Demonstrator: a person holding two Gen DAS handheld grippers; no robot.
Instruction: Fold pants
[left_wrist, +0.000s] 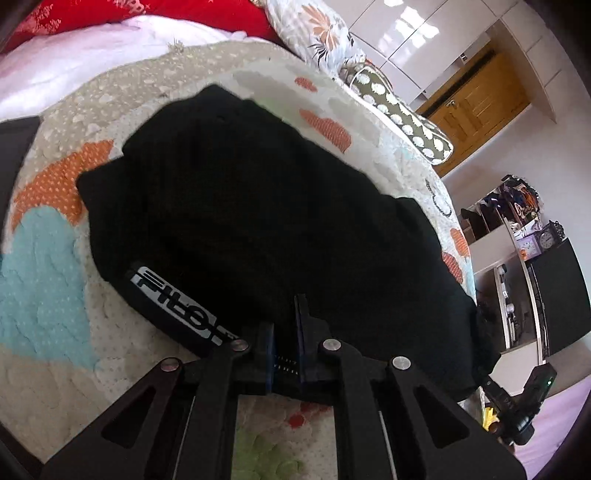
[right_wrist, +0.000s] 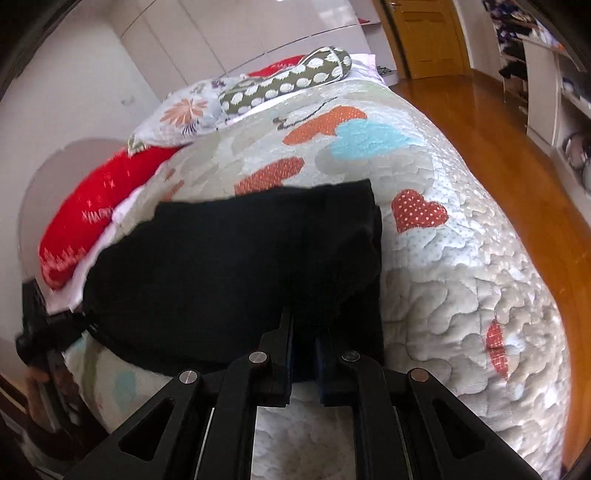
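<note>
Black pants (left_wrist: 258, 221) folded into a bundle on the heart-patterned quilt (left_wrist: 44, 288) of the bed, near pillows (right_wrist: 284, 79). Left tongs (left_wrist: 286, 314) pinched tight on the near edge beside the white logo band (left_wrist: 181, 306); right tongs (right_wrist: 304, 325) clamped narrow on the near edge too.
</note>
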